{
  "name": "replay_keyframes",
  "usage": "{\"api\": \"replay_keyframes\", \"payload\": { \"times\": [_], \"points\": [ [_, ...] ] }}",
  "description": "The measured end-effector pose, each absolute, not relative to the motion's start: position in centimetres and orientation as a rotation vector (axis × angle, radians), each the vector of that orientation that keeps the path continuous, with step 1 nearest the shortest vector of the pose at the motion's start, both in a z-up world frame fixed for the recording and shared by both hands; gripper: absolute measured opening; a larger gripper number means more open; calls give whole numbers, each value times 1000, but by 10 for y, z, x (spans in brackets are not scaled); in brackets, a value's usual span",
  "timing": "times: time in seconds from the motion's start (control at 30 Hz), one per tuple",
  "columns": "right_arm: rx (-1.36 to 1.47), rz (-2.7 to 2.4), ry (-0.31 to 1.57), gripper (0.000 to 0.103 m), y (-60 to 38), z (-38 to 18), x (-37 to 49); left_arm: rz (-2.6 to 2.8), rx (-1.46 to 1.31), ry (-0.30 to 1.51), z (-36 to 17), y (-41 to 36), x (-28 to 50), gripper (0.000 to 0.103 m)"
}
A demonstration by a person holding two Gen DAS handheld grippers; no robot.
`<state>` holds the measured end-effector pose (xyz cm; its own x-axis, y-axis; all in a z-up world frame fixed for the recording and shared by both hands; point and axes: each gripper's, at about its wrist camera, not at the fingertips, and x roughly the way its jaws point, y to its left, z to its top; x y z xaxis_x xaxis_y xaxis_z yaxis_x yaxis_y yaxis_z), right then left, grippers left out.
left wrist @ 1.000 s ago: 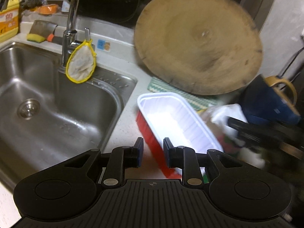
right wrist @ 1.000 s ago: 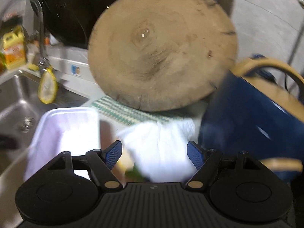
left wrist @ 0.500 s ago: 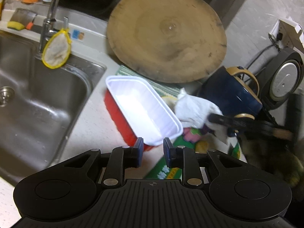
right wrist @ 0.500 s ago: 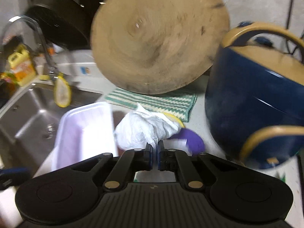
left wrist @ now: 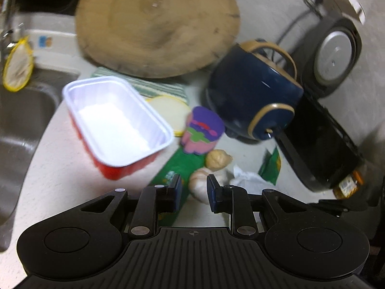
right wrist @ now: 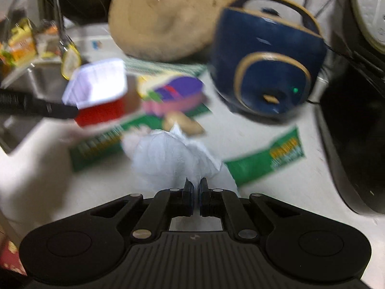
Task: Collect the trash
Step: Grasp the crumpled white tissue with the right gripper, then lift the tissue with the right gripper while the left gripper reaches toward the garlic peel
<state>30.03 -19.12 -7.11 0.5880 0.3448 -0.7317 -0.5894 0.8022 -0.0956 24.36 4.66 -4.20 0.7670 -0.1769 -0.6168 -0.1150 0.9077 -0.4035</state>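
Lifted white bag (right wrist: 175, 154) fills right view; left shows garlic (left wrist: 204, 183).

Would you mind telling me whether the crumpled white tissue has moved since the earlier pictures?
Yes. The crumpled white tissue, pinched by the right gripper, was pulled back from the blue pot, toward the counter's front.

R gripper (right wrist: 195, 191) fingers pinched on white bag (right wrist: 173, 154), held over bench (right wrist: 276, 192). Behind bag: red tray (right wrist: 98, 96), purple cup (right wrist: 175, 94), green wrapper (right wrist: 264, 161) to the R. Blue pot (right wrist: 269, 72) far R, round board (right wrist: 166, 19) at back. Blurry.
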Motion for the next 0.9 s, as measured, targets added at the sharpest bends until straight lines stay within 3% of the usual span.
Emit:
{"api": "replay_keyframes", "payload": {
  "times": [0.53,0.7,0.9],
  "points": [
    [-296,629,755,7,-218,-90,291,-13,-195,780,-56,-8,306,26],
    [-270,604,752,34,-223,-95,292,-30,-95,779,-69,-16,317,28],
    [-244,557,756,39,-226,-103,287,-74,-20,780,-71,-25,318,27]
  ]
}}
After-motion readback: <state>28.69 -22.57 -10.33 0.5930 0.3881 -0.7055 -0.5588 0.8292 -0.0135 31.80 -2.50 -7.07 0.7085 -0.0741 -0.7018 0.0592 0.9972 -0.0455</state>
